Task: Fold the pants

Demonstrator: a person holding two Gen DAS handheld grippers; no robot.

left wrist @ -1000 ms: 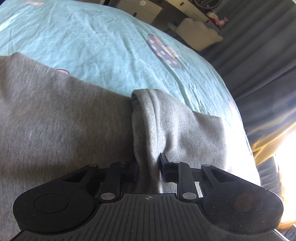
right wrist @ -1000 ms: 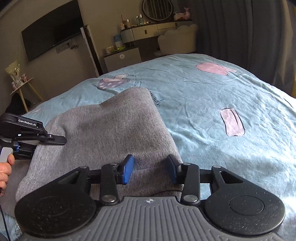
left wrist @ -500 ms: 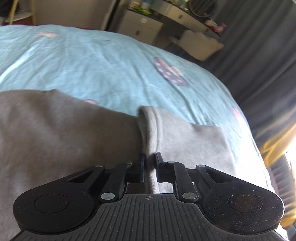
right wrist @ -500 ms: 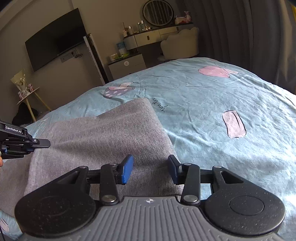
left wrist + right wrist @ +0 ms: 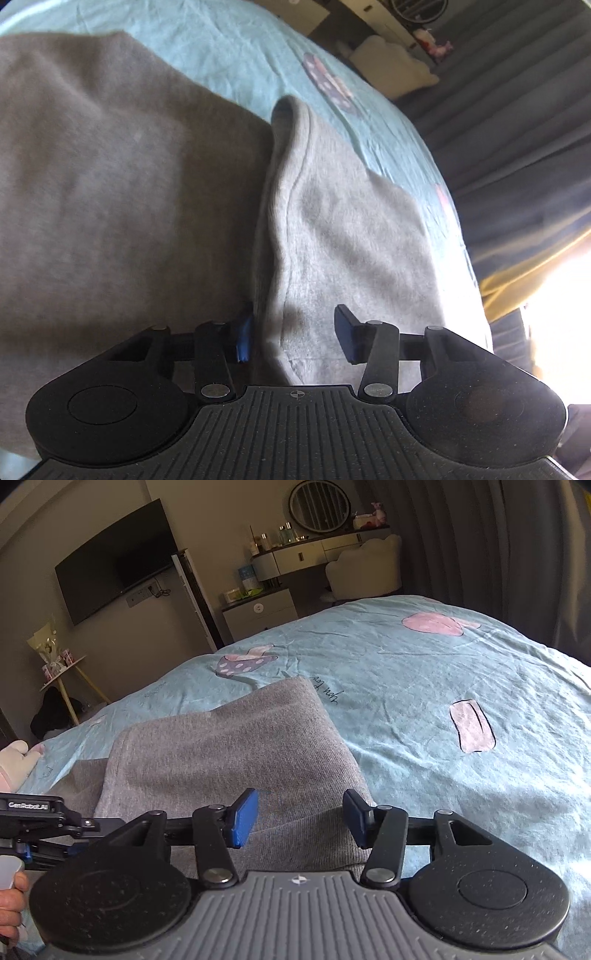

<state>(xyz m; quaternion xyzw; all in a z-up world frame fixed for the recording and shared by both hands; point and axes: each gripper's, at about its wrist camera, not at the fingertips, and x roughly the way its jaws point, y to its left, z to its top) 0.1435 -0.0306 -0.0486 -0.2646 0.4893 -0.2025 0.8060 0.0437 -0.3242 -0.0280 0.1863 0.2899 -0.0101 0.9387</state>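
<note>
Grey pants [image 5: 229, 753] lie on a turquoise bedsheet [image 5: 424, 686] near a dresser [image 5: 314, 555], under both spread claws.

Matt grey knit pants [image 5: 236, 753]

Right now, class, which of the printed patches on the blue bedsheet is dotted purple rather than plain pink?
The purple patch just beyond the far corner of the grey pants. It has pale dots; the other two patches are plain pink.
</note>
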